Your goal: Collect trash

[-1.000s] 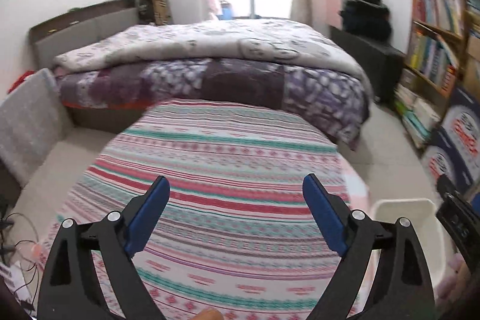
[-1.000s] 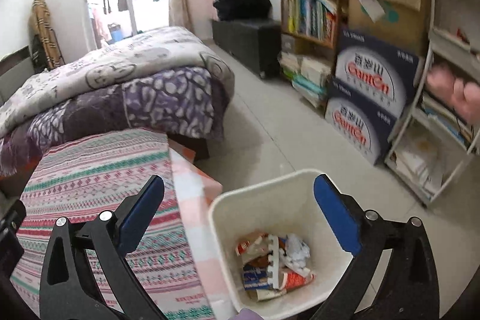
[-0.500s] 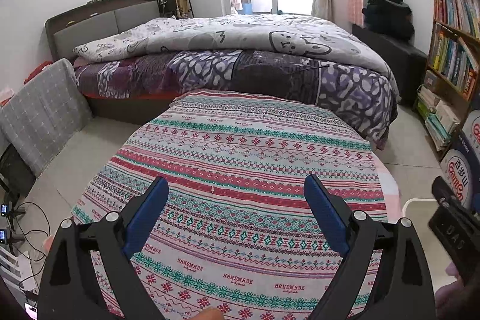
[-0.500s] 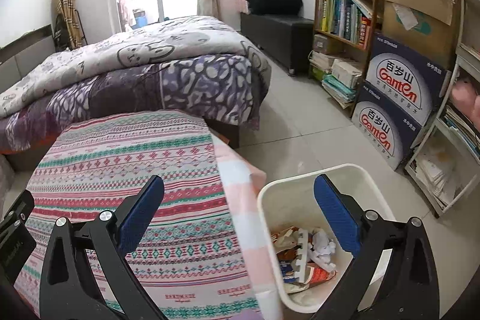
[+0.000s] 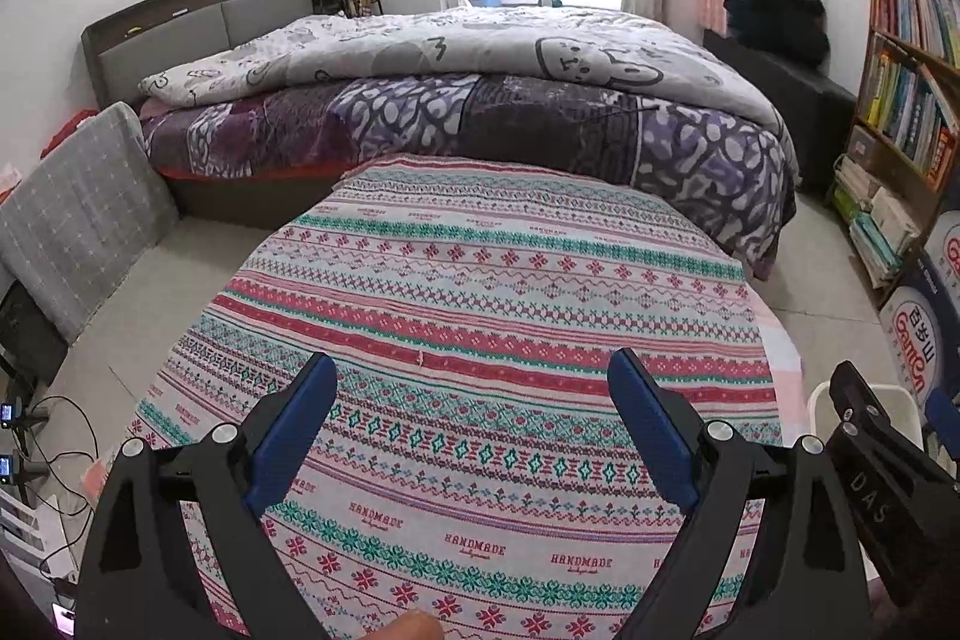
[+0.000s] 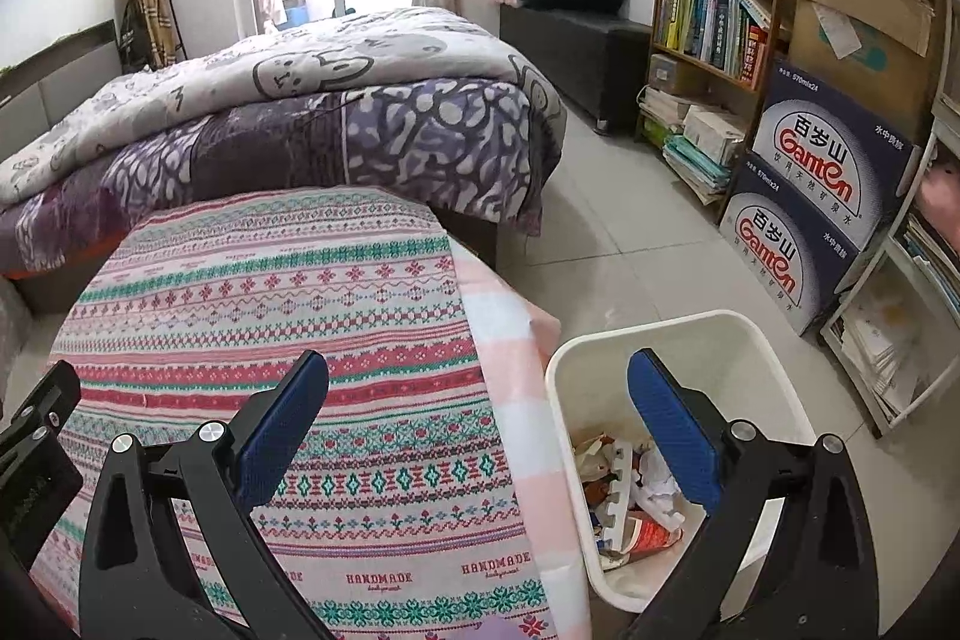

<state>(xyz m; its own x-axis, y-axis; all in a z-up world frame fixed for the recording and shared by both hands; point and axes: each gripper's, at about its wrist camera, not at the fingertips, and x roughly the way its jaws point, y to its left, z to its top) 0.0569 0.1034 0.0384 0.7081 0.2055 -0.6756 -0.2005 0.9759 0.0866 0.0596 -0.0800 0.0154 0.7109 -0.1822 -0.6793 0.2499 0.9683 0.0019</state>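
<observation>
Both tools spread wide, nothing held; trash (image 6: 624, 490) in bin (image 6: 750, 340) under right tool (image 6: 474, 397); left tool (image 5: 471, 403) over tablecloth (image 5: 480, 280).

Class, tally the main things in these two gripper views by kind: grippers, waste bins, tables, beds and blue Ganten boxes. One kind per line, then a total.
Grippers: 2, left gripper and right gripper, both open
Bins: 1, bin, holding trash
Tables: 1, table
Beds: 1, bed
Ganten boxes: 2, upper box, lower box
Total: 7
</observation>
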